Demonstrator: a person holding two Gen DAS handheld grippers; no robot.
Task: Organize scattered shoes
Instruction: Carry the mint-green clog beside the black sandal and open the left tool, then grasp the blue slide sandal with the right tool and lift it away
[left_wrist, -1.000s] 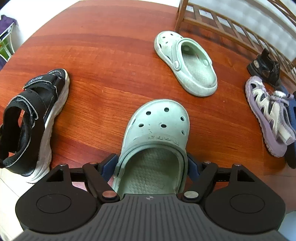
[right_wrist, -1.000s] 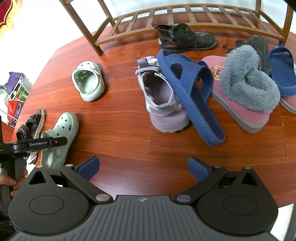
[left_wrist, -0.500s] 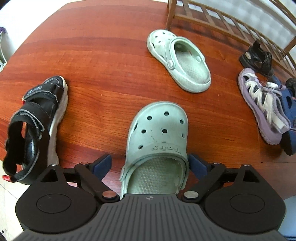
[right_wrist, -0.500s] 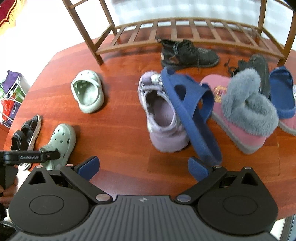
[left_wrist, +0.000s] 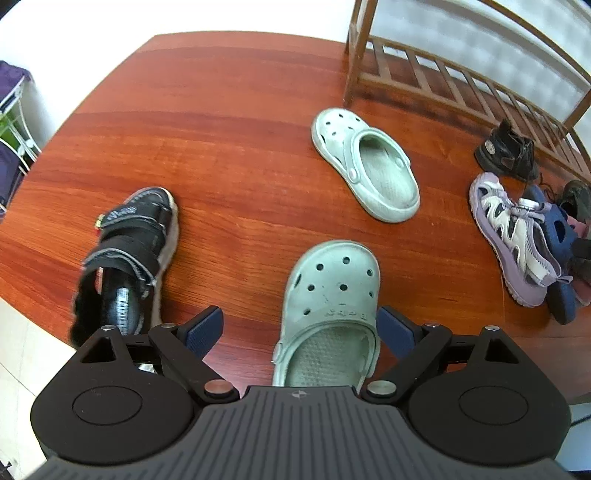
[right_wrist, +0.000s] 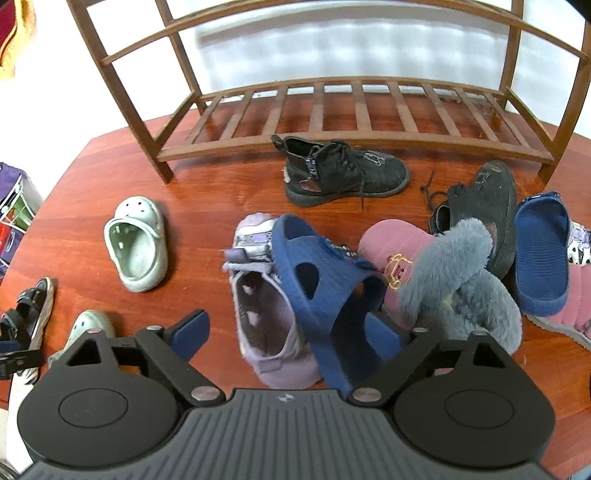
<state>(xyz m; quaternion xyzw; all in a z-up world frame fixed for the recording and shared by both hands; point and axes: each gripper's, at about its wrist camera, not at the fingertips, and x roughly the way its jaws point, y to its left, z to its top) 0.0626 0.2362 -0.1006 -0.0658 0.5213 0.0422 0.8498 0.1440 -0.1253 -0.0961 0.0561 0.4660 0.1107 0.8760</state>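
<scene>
The left tool (left_wrist: 301, 328) has let go of the clog (left_wrist: 330, 310) and stands wide, while the right tool (right_wrist: 286, 334) is closing around the blue sandal (right_wrist: 321, 291), so pairing moves on.

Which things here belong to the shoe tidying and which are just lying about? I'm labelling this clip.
Part of the job:
- two mint clogs
- black sandal
- lilac sandal
- blue slides
- pink furry slipper
- black boots
- wooden shoe rack

Just lying about:
- white wire stand with bags

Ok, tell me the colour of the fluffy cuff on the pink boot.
Grey-blue fur cuff; the pink boot shows best in the right wrist view.
</scene>
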